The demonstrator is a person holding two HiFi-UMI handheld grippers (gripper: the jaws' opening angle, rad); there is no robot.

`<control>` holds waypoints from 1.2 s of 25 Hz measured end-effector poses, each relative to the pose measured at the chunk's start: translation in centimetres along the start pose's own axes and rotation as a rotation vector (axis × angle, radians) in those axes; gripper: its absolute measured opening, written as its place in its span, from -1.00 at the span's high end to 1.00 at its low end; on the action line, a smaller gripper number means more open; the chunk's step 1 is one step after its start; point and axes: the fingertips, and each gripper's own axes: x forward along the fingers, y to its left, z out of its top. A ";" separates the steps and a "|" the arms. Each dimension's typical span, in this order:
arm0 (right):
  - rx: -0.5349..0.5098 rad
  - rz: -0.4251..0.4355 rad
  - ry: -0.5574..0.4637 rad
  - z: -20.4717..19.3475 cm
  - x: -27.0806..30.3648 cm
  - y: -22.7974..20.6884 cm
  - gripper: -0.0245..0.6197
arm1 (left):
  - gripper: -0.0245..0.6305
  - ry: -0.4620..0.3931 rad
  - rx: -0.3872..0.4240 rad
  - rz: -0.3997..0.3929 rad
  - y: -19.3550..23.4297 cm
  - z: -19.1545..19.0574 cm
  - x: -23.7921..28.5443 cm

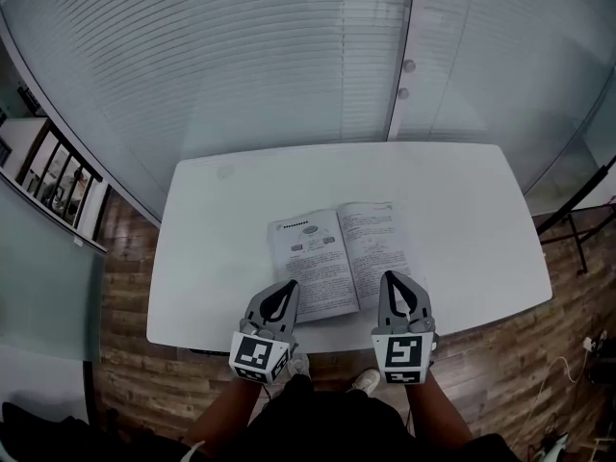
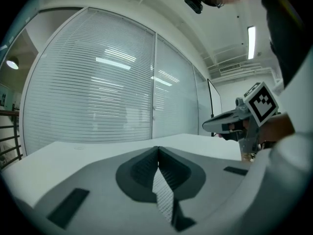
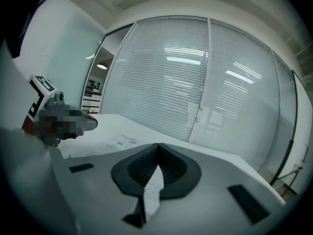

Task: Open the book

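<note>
The book point(image 1: 339, 259) lies open and flat in the middle of the white table point(image 1: 472, 239), both printed pages facing up. My left gripper point(image 1: 289, 285) hovers at the near left corner of the book, jaws shut with nothing in them. My right gripper point(image 1: 393, 276) is at the near right corner, also shut and empty. In the left gripper view the jaws meet at the tip point(image 2: 158, 149), and the right gripper point(image 2: 230, 122) shows off to the right. In the right gripper view the closed tips point(image 3: 158, 145) point across the table, with the book's pages point(image 3: 105, 148) to the left.
A glass wall with blinds point(image 1: 289, 56) runs behind the table. A shelf unit point(image 1: 58, 176) stands at the left and a dark stand point(image 1: 577, 210) at the right. Wooden floor point(image 1: 125, 287) surrounds the table, and the person's shoes point(image 1: 366, 381) are at its near edge.
</note>
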 end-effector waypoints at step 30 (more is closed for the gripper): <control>0.036 0.004 0.019 -2.1 -0.2 -1.4 0.91 | 0.89 0.008 0.026 -0.055 -2.6 -0.3 1.3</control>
